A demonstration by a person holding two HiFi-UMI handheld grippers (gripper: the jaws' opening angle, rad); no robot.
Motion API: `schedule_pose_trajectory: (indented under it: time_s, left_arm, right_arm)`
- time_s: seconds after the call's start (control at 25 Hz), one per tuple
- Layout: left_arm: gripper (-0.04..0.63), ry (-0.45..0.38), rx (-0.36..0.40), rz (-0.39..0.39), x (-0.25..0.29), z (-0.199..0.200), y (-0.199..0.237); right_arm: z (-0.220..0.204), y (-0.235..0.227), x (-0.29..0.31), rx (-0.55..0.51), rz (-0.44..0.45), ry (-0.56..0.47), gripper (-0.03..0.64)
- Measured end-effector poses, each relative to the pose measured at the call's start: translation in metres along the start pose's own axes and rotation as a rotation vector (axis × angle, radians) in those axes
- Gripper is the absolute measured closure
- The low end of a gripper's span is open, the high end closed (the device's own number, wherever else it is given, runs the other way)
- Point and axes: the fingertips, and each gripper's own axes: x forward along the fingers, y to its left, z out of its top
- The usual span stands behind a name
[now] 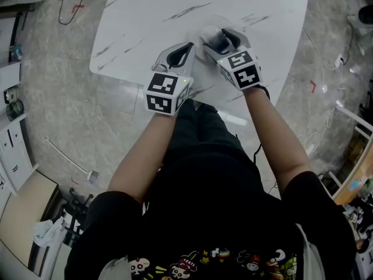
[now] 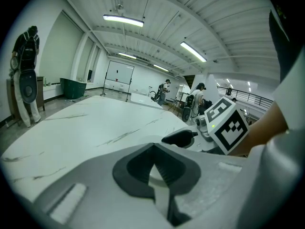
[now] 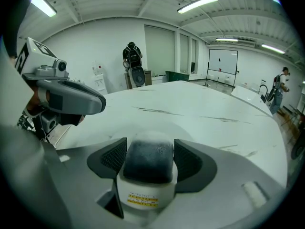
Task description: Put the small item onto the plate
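— Right gripper [image 3: 148, 160]?
— Clamped on the small white block with a dark grey fuzzy top [image 3: 147, 168], held upright over the white marbled surface [image 3: 214, 109].
— The plate?
— A pale round plate [image 3: 186, 128] seems to lie just beneath and ahead, bare. Left gripper [image 2: 152, 149] sits closed and empty alongside

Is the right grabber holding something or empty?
Holding. The right gripper squeezes a small item, white with a dark top, between its jaws.

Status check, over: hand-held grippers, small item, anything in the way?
Right hand-held gripper shut on small item. Left hand-held gripper shut, empty. Faint plate rim just beyond item; contact unclear. Nothing in the way.
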Motion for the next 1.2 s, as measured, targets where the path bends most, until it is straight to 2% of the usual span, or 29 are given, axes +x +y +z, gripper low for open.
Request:
schedule_pose_trajectory:
  time_s: [0.44, 0.52, 0.8, 0.96, 1.2]
  left_arm:
    - [0.595, 0.007, 0.011, 0.009, -0.005, 0.0, -0.002]
    - [0.595, 0.005, 0.02, 0.012, -0.007, 0.003, -0.003]
    - [0.595, -0.022, 0.056, 0.024, -0.026, 0.026, -0.008]
    - [0.595, -0.061, 0.099, 0.024, -0.044, 0.052, -0.008]
    - [0.595, -0.114, 0.136, 0.019, -0.067, 0.082, -0.006]
  right_arm:
    - [0.011, 0.001, -0.021, 0.054, 0.002, -0.083, 0.296]
    - [0.02, -0.001, -0.035, 0.083, 0.0, -0.131, 0.337]
    - [0.052, -0.018, -0.119, 0.171, -0.092, -0.32, 0.591]
    - [0.066, -0.028, -0.169, 0.209, -0.147, -0.417, 0.597]
    - [0.079, -0.035, -0.221, 0.234, -0.223, -0.497, 0.597]
